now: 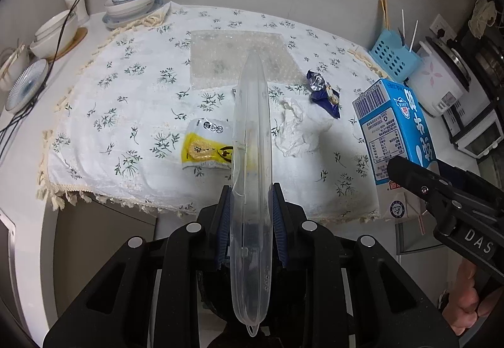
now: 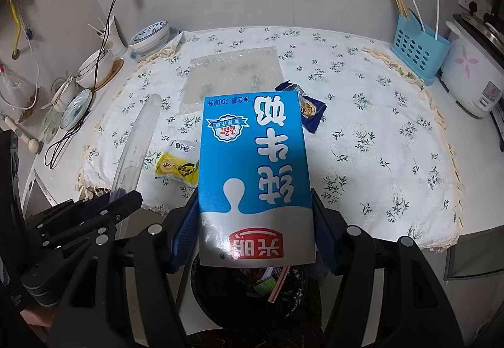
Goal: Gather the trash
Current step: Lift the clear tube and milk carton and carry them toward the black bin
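My left gripper is shut on a clear plastic lid, held on edge in front of the table; the lid also shows in the right wrist view. My right gripper is shut on a blue and white milk carton, held over a dark trash bin below it. The carton also shows in the left wrist view. On the floral tablecloth lie a yellow snack wrapper, a crumpled white tissue, a dark blue wrapper and a bubble wrap sheet.
Stacked bowls and plates with a black cable stand at the table's left. A blue utensil holder and a white rice cooker stand at the right. The table's front edge is just ahead of both grippers.
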